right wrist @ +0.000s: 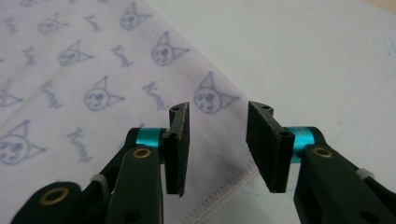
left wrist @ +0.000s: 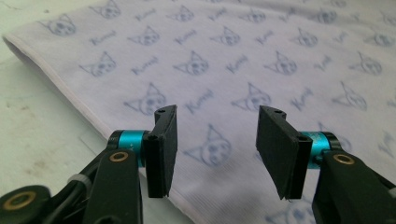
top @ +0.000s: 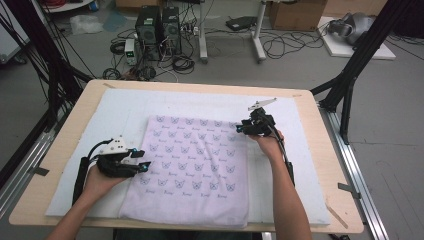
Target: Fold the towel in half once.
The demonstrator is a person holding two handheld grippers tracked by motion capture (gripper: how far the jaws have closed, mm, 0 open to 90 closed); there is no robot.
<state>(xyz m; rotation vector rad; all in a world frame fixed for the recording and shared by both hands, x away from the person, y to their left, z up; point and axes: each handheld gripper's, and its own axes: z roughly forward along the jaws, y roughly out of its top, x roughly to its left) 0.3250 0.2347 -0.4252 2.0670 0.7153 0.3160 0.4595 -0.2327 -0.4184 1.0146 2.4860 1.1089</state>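
Observation:
A pale lilac cloth [top: 192, 167] printed with blue cat faces lies flat and folded on the white mat [top: 115, 107]. My left gripper [top: 140, 159] sits low at the cloth's left edge, its jaws pointing right over the fabric. In the left gripper view the left gripper [left wrist: 217, 149] is open above the cloth [left wrist: 233, 56], with nothing between the pads. My right gripper [top: 241, 127] hovers at the cloth's far right corner. In the right gripper view the right gripper [right wrist: 218, 144] stands open just over the hemmed edge of the cloth [right wrist: 70, 70], gripping nothing.
The mat covers most of the wooden table [top: 327, 165]. Beyond the far edge, computer towers [top: 159, 27] and loose cables lie on the floor. Black frame posts [top: 350, 75] stand at both sides of the table.

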